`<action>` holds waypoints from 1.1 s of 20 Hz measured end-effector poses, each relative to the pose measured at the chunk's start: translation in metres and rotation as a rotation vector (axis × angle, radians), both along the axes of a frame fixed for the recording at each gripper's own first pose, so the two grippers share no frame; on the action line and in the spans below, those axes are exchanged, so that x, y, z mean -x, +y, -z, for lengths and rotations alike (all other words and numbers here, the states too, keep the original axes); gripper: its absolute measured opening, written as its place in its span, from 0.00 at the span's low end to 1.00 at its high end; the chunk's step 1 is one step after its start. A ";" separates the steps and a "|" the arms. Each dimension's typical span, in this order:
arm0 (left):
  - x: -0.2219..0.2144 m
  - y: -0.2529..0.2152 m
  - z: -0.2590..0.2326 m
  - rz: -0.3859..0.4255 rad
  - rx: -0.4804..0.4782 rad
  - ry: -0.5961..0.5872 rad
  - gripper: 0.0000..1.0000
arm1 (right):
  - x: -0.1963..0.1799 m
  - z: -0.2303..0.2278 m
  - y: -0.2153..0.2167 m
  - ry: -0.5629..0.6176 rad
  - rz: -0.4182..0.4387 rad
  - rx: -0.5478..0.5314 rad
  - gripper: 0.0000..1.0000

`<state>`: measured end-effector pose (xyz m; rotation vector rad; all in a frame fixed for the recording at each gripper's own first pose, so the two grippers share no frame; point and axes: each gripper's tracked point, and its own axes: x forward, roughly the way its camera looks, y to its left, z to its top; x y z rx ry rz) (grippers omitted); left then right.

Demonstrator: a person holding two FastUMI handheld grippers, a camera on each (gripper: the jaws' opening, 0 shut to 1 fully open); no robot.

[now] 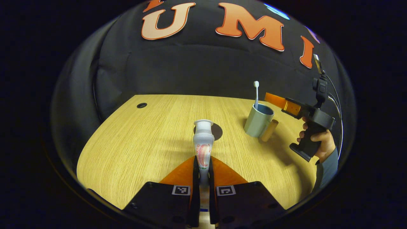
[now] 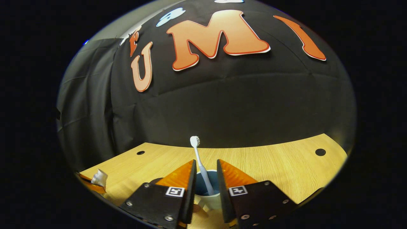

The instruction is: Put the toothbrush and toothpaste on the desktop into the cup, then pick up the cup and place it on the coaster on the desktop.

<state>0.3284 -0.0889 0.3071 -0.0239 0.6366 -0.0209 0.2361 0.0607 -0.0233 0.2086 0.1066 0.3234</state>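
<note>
Nearest us in the left gripper view, our left claw [image 1: 203,165] grips the toothpaste [image 1: 203,143], cap pointing to 12 o'clock above the tabletop [image 1: 143,140]. Just past it lies the dark coaster [image 1: 217,131]. At 2 o'clock the cup [image 1: 258,121] stands with the toothbrush [image 1: 256,93] already inside. In the right gripper view our right claw [image 2: 205,184] hangs narrowly parted over it, holding nothing. Next, we judge, the tube must swing over the rim and drop in.

Booth with a wooden worktop [image 1: 133,143] and dark cloth wall [image 1: 197,66].
The light-grained worktop has small round holes [image 1: 141,105] near its far edge; the creased black cloth hangs right behind it.
</note>
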 end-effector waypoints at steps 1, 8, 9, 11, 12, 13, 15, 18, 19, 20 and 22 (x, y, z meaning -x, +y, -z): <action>-0.013 -0.005 -0.001 0.006 0.005 -0.025 0.16 | 0.005 -0.002 -0.003 -0.002 -0.002 -0.004 0.51; -0.120 -0.027 -0.029 0.094 0.033 -0.281 0.16 | 0.051 -0.018 -0.040 -0.026 0.008 -0.019 0.90; -0.139 -0.035 -0.032 0.106 0.045 -0.307 0.16 | 0.055 -0.018 -0.046 -0.031 0.017 -0.019 0.93; -0.171 -0.053 -0.039 0.133 0.088 -0.353 0.16 | 0.062 -0.015 -0.060 -0.024 0.038 -0.014 0.93; -0.184 -0.065 -0.046 0.144 0.095 -0.387 0.16 | 0.067 -0.015 -0.066 -0.022 0.047 -0.017 0.93; -0.194 -0.077 -0.059 0.159 0.095 -0.422 0.16 | 0.071 -0.017 -0.071 -0.032 0.049 -0.024 0.94; -0.211 -0.099 -0.070 0.201 0.107 -0.458 0.15 | 0.075 -0.018 -0.079 -0.044 0.058 -0.039 0.94; -0.236 -0.117 -0.076 0.221 0.155 -0.513 0.15 | 0.079 -0.016 -0.090 -0.041 0.075 -0.045 0.94; -0.245 -0.119 -0.080 0.223 0.155 -0.545 0.16 | 0.081 -0.018 -0.093 -0.045 0.077 -0.051 0.94; -0.254 -0.123 -0.083 0.227 0.159 -0.574 0.15 | 0.084 -0.018 -0.095 -0.051 0.077 -0.055 0.94; -0.269 -0.129 -0.082 0.231 0.179 -0.624 0.16 | 0.087 -0.018 -0.101 -0.059 0.085 -0.057 0.94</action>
